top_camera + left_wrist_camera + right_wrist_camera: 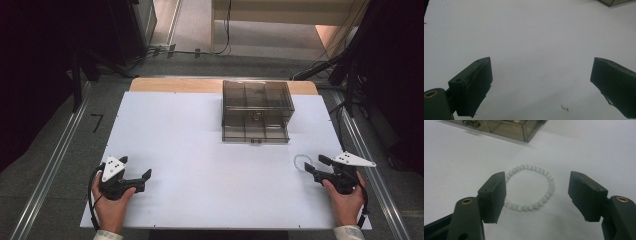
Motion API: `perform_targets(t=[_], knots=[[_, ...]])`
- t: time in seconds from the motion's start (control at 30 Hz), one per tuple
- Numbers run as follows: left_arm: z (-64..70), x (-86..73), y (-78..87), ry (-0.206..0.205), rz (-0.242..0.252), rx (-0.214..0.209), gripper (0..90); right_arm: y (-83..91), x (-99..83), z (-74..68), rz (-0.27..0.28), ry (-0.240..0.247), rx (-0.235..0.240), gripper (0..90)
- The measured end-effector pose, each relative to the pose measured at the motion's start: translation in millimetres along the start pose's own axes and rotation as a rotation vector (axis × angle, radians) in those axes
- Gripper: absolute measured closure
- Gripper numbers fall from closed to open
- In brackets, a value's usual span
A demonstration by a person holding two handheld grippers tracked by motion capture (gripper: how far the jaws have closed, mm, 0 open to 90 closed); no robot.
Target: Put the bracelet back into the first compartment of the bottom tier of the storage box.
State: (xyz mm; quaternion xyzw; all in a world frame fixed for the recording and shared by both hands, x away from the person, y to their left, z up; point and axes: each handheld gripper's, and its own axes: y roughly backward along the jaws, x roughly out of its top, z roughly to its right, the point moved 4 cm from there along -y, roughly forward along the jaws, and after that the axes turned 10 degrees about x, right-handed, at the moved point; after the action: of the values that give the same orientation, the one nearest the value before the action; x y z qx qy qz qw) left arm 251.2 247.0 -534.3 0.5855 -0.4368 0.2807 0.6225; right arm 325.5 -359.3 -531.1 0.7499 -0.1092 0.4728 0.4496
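Lying flat on the white worktop (200, 150), the bead bracelet (530, 187) sits between the spread jaws of the right tool (537, 195), untouched by either, near the smoky drawer box (256, 111). The left tool (135, 175) rests well apart, jaws released, grasping nothing.

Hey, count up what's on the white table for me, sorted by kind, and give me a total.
Bead bracelet: 1
Smoky clear drawer box: 1
Hand-held claws: 2, the left claw and the right claw, both open
Total: 4
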Motion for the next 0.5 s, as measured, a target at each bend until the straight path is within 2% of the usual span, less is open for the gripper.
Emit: perform_targets(t=[0.3, 0.33, 0.5], knots=[[-0.5, 0.0, -0.1, 0.005, -0.002, -0.001, 4.7, -2.1, 0.8, 3.2, -0.023, -0.035, -0.033, 37.2], [-0.6, 0.0, -0.3, 0.007, -0.002, -0.001, 4.7, -3.5, 1.5, 4.5, -0.033, -0.043, -0.052, 38.5], [-0.7, 0.0, -0.5, 0.011, -0.002, 0.000, 4.7, -5.7, 3.0, 6.8, -0.044, -0.055, -0.068, 46.2]])
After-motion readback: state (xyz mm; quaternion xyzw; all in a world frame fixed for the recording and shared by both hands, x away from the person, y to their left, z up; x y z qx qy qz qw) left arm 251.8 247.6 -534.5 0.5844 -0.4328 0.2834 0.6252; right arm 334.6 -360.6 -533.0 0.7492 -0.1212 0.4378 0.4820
